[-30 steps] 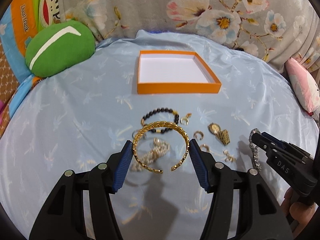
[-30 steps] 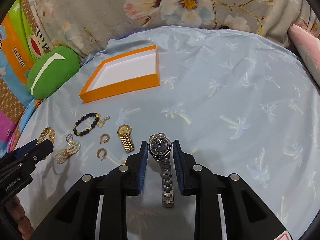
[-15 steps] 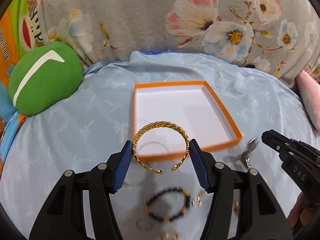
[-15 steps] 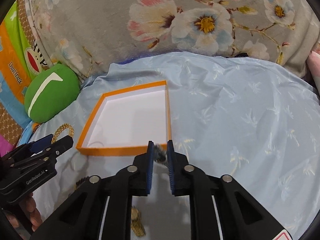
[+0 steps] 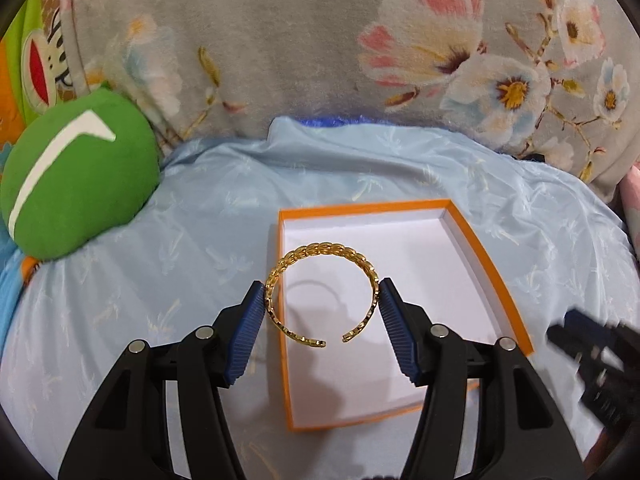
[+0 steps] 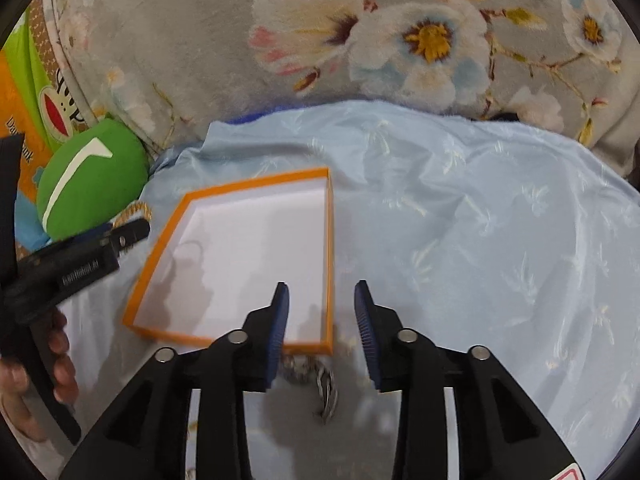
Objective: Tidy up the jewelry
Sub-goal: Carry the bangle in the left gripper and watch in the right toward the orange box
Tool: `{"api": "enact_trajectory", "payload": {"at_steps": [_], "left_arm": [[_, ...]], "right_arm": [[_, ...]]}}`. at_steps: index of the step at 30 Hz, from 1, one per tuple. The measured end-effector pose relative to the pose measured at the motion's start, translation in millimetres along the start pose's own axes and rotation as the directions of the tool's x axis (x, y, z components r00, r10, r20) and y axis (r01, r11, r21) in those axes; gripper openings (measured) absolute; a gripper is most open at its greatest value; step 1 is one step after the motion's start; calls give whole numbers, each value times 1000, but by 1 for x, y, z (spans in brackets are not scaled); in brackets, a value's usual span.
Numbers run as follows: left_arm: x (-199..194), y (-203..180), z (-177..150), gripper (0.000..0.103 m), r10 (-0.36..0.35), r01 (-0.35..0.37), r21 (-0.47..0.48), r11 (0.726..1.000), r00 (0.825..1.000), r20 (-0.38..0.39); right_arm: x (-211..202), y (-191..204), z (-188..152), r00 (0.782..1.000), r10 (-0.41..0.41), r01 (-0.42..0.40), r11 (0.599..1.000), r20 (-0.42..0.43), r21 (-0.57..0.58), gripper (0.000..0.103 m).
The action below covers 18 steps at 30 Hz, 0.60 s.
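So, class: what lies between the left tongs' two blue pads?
The gold bangle, clamped at its sides above the orange box; the left wrist view shows it.

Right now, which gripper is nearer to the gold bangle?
Left. The left gripper is clamped on the gold bangle above the orange box; the right gripper stands open beyond the box's opposite side.

left gripper (image 5: 322,312): black arms; ribbed blue pads; silver screws | right gripper (image 6: 322,308): same
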<state>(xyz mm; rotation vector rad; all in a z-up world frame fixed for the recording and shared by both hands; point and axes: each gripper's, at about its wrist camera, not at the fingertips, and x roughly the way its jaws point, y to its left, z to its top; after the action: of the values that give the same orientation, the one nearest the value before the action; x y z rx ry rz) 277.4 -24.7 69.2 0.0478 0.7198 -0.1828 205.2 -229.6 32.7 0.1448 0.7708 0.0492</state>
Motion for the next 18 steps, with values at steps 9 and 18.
{"api": "enact_trajectory", "payload": {"at_steps": [9,18], "left_arm": [[-25,19,-40,56,-9,6,-71,997,999,-37],[-36,31,-66,57,-35,24,-132,991,996,-79]], "right_arm": [[37,2,-17,992,7,-10,1000,-123,-28,38],[1,10,-57,979,25,-11,998,-204,66,27]]}}
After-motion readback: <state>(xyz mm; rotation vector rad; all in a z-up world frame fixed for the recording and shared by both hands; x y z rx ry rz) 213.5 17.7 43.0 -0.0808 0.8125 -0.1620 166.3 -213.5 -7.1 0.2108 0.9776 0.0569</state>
